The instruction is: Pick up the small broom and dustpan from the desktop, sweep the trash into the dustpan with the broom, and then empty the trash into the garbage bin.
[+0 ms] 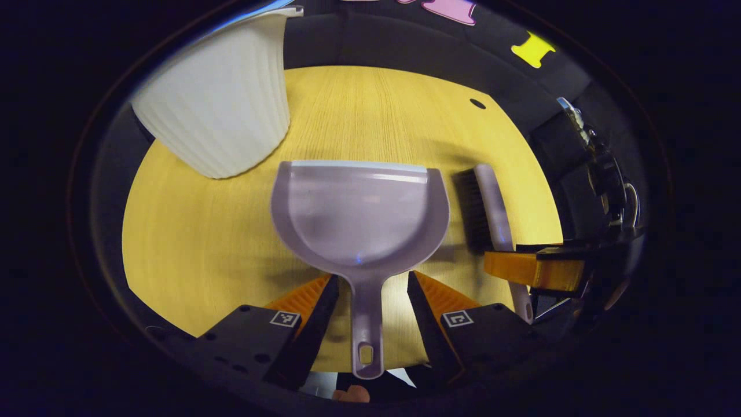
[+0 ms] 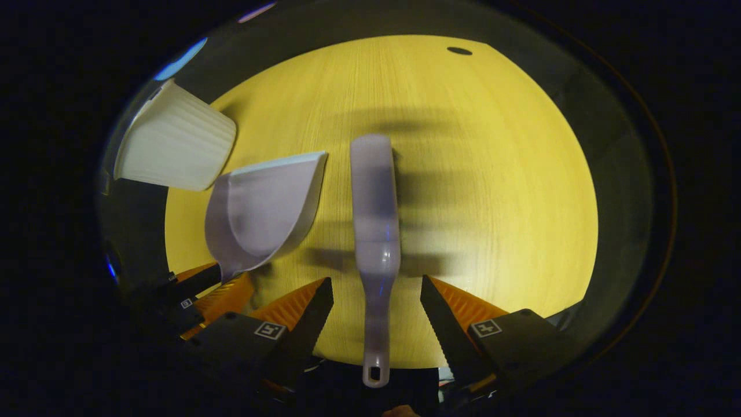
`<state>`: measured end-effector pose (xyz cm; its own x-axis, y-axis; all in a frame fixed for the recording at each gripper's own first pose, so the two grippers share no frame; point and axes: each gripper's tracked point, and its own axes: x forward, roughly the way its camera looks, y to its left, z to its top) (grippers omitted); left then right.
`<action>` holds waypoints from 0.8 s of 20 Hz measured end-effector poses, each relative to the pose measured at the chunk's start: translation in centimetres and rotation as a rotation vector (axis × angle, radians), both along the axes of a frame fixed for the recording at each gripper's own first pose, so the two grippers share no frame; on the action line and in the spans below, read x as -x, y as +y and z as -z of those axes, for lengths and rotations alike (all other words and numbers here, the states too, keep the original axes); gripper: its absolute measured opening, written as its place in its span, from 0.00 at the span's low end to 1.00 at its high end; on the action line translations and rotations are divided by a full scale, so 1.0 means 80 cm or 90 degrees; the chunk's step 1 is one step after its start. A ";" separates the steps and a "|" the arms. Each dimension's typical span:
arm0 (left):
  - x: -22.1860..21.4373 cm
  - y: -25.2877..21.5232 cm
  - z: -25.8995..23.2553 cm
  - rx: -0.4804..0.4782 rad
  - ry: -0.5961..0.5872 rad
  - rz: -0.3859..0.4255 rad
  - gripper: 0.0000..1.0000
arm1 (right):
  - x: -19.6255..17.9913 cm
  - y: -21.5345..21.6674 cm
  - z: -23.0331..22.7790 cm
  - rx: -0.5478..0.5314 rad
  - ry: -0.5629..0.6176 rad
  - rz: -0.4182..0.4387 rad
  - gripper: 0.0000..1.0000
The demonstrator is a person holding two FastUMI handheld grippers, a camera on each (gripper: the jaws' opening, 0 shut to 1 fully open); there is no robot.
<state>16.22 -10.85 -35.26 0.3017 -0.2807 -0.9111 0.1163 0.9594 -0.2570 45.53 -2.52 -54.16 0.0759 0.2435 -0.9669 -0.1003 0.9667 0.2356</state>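
Observation:
A pale lilac dustpan (image 1: 359, 208) lies flat on the yellow wooden table (image 1: 197, 231), mouth away from me. Its handle runs back between the fingers of my left gripper (image 1: 370, 289), which stands open, both fingers clear of the handle. Right of the pan lies the small broom (image 1: 492, 202), its dark bristles towards the pan. In the right gripper view the broom (image 2: 376, 214) lies lengthwise, its handle between the spread fingers of my right gripper (image 2: 376, 295), open and not touching it. The dustpan (image 2: 266, 202) sits to its left.
A white ribbed garbage bin (image 1: 220, 110) stands on the table beyond the dustpan to the left; the right gripper view has the bin (image 2: 173, 145) at far left. A small dark hole (image 2: 459, 50) marks the table's far side. Bare tabletop (image 2: 492, 174) stretches right of the broom.

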 end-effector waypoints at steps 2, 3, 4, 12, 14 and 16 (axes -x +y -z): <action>0.000 0.009 -0.047 0.008 -0.055 -0.003 0.72 | -0.003 -0.015 -0.032 0.008 -0.049 -0.008 0.99; -0.001 0.016 -0.071 0.006 -0.086 -0.004 0.72 | -0.004 -0.018 -0.054 0.006 -0.078 -0.005 0.99; 0.000 0.020 -0.096 0.007 -0.122 -0.008 0.72 | -0.009 -0.019 -0.079 0.002 -0.112 0.002 0.99; -0.039 0.101 -0.435 0.046 -0.784 -0.223 0.73 | -0.117 0.022 -0.412 -0.090 -0.673 0.098 0.89; -0.022 0.103 -0.453 0.016 -0.794 -0.252 0.75 | -0.110 0.026 -0.479 -0.098 -0.816 0.118 0.97; -0.005 0.102 -0.461 0.012 -0.791 -0.241 0.75 | -0.094 0.025 -0.504 -0.079 -0.906 0.118 0.97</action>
<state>16.59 -2.69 1.66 0.9993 -0.0030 0.0366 0.0098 0.9822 -0.1875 53.03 -0.54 -13.82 0.9799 0.1986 -0.0182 -0.1948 0.9727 0.1261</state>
